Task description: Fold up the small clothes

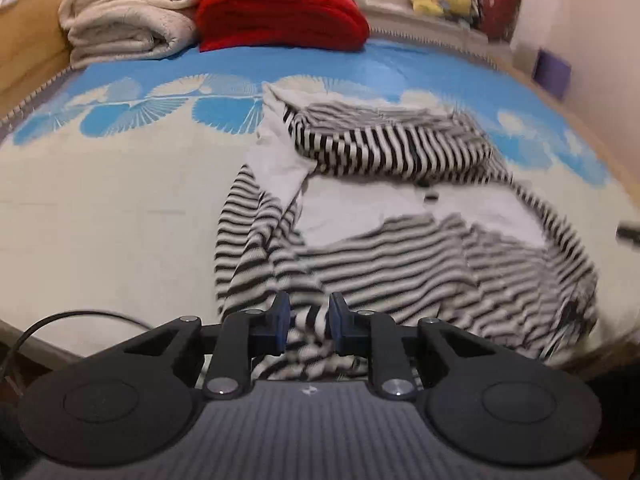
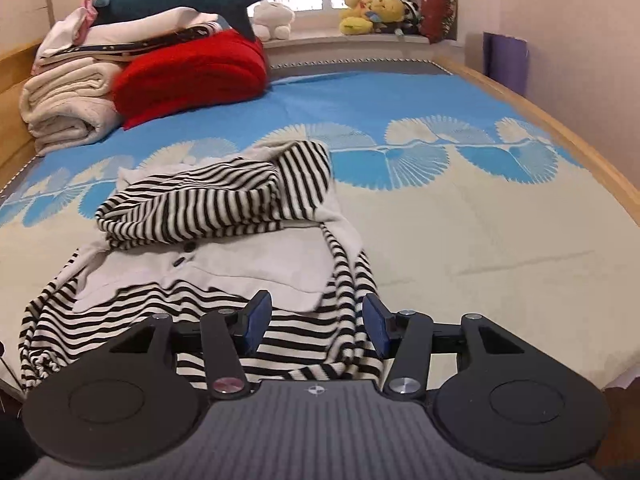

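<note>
A black-and-white striped garment with white panels [image 1: 400, 248] lies crumpled on the bedspread [image 1: 100, 220]; it also shows in the right wrist view [image 2: 208, 200]. My left gripper [image 1: 309, 316] is at its near hem, with the jaws narrowed on a bunch of striped fabric. My right gripper [image 2: 316, 320] is open over the near hem, with striped fabric lying between the fingers [image 2: 256, 316] but not pinched.
Folded cream blankets [image 2: 68, 108] and a red cushion [image 2: 192, 72] are stacked at the far left of the bed. Plush toys [image 2: 372, 14] sit on the windowsill. A wooden bed frame [image 2: 560, 128] runs along the right, with a purple box [image 2: 506, 60] beside the wall.
</note>
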`<state>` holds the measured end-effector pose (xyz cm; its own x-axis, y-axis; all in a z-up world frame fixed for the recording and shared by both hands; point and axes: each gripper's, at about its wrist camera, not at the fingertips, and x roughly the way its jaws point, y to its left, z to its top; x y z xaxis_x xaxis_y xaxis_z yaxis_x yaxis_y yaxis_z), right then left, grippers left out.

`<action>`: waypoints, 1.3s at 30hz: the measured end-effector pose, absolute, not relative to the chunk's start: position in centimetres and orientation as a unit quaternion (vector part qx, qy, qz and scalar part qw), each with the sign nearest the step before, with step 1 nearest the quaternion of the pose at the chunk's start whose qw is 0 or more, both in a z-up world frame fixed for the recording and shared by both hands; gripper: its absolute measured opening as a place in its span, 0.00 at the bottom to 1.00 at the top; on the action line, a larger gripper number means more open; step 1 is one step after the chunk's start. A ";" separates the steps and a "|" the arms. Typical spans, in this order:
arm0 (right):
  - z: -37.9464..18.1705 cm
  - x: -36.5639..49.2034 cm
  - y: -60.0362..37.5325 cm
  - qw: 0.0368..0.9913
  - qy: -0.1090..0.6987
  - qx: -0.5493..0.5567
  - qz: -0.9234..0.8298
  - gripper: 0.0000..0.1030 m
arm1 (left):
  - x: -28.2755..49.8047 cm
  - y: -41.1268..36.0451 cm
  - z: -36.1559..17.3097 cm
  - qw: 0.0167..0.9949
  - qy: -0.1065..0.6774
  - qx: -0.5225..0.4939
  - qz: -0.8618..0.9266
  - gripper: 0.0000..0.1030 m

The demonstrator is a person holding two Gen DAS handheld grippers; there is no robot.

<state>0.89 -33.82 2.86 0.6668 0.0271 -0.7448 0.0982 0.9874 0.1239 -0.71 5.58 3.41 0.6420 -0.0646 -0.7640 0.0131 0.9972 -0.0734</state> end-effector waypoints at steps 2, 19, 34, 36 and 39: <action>2.6 1.0 -34.5 0.906 0.411 0.095 -0.027 0.28 | 0.1 6.9 3.4 0.905 0.421 -0.061 -0.012 0.21; -3.5 4.0 -37.5 0.828 0.513 0.217 -0.065 0.57 | 4.5 10.8 -0.5 0.847 0.494 -0.180 0.072 0.84; -7.6 5.0 -36.3 0.805 0.564 0.166 -0.078 0.41 | 5.9 9.9 -5.0 0.822 0.549 -0.126 0.085 0.61; -7.3 4.8 -36.3 0.807 0.560 0.176 -0.066 0.26 | 5.7 9.7 -4.9 0.825 0.547 -0.123 0.072 0.43; -6.3 4.6 -36.1 0.819 0.547 0.168 -0.054 0.11 | 5.3 9.4 -4.5 0.833 0.538 -0.119 0.056 0.16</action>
<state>4.58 -36.07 -6.28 0.3965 0.0942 -0.9132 0.2721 0.9380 0.2149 5.25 9.38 -4.47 0.4151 -0.0352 -0.9091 -0.2218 0.9652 -0.1387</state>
